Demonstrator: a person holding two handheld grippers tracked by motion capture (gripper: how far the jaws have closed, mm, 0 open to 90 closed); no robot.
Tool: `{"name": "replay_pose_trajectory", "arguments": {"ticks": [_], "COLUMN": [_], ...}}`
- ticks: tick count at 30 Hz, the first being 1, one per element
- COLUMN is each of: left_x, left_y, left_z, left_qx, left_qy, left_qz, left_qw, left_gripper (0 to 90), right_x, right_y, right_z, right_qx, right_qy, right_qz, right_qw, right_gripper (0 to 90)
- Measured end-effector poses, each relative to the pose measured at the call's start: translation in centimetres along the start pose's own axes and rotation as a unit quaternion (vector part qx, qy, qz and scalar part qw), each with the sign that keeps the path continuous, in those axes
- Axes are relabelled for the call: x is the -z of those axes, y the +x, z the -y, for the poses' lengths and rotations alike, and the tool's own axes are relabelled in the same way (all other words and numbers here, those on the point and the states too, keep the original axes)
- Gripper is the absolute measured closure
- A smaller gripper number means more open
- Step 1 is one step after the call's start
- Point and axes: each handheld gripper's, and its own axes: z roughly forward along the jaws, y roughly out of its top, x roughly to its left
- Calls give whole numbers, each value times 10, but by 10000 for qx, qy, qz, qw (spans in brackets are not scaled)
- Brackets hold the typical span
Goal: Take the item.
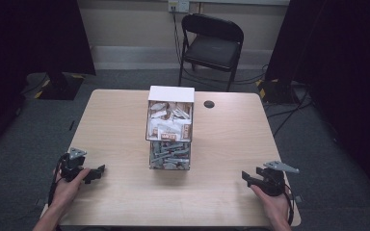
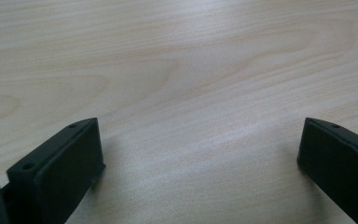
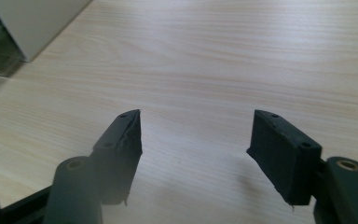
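Observation:
A clear two-tier box (image 1: 170, 130) stands in the middle of the wooden table (image 1: 231, 144). Its upper tier holds white and brown packets (image 1: 169, 122), its lower tier grey pieces (image 1: 169, 155). My left gripper (image 1: 99, 169) rests near the table's front left edge, pointing right; in the left gripper view (image 2: 200, 140) its jaws stand wide apart over bare wood. My right gripper (image 1: 245, 177) hovers near the front right, pointing left toward the box. In the right gripper view (image 3: 196, 133) its jaws are apart with nothing between them, and the box's corner (image 3: 37, 23) sits at the top left.
A small dark round disc (image 1: 209, 104) lies on the table behind and right of the box. A black folding chair (image 1: 212, 45) stands beyond the far edge. Cables run along the floor at the right.

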Motion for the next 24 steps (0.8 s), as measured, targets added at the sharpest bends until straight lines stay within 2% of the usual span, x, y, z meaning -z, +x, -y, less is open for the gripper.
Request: {"name": "replay_pose_trajectory", "arguments": {"ticks": [2, 11, 14, 24], "left_x": [0, 0, 0, 0], "left_y": [0, 0, 0, 0], "left_z": [0, 0, 0, 0], "left_qx": [-1, -1, -1, 2], "left_qy": [2, 1, 2, 0], "left_qz": [-2, -2, -3, -2], "left_qw": [10000, 10000, 10000, 10000], "left_gripper": [0, 0, 0, 0], "right_x": [1, 8, 10, 15], "right_y": [2, 11, 17, 31], "right_z": [-2, -7, -9, -14], "right_qx": [7, 150, 284, 357], "right_qy": [-19, -164, -234, -258], "right_qz": [-123, -394, -486, -952], "right_qw": [9999, 9990, 9981, 9945], "right_gripper": [369, 429, 437, 499]}}
